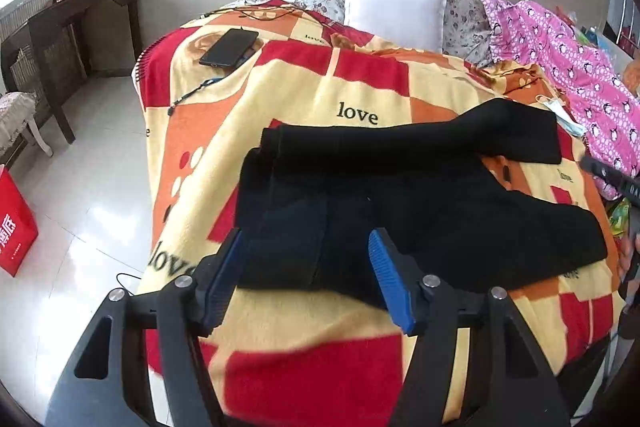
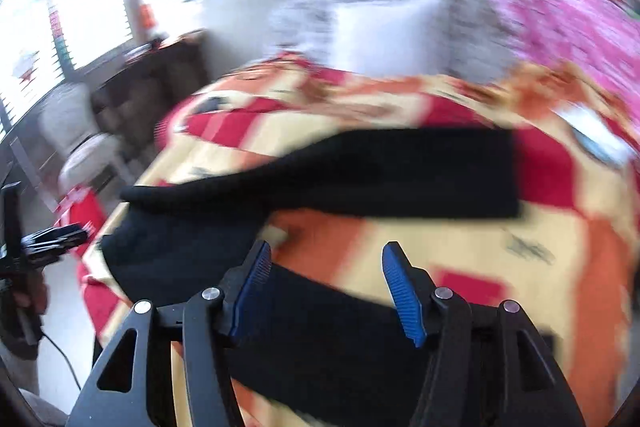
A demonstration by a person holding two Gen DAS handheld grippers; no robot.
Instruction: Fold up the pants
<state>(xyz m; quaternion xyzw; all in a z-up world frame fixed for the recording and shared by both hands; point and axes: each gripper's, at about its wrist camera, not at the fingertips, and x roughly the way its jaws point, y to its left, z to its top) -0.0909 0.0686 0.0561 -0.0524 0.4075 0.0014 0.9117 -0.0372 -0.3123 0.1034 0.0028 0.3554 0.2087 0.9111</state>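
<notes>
Both tongs gape wide and hold nothing: the left tongs (image 1: 306, 263) hang over the waist end of the black pants (image 1: 400, 195), the right tongs (image 2: 326, 285) over one leg. The pants lie spread, legs apart, on the blanket (image 1: 360, 95); beyond, a phone (image 1: 229, 47) and white pillow (image 1: 394, 9).

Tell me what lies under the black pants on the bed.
The black pants lie spread on a red, orange and cream "love" blanket, which shows all around them and between the two legs. Anything beneath the fabric itself is covered and cannot be seen.
</notes>
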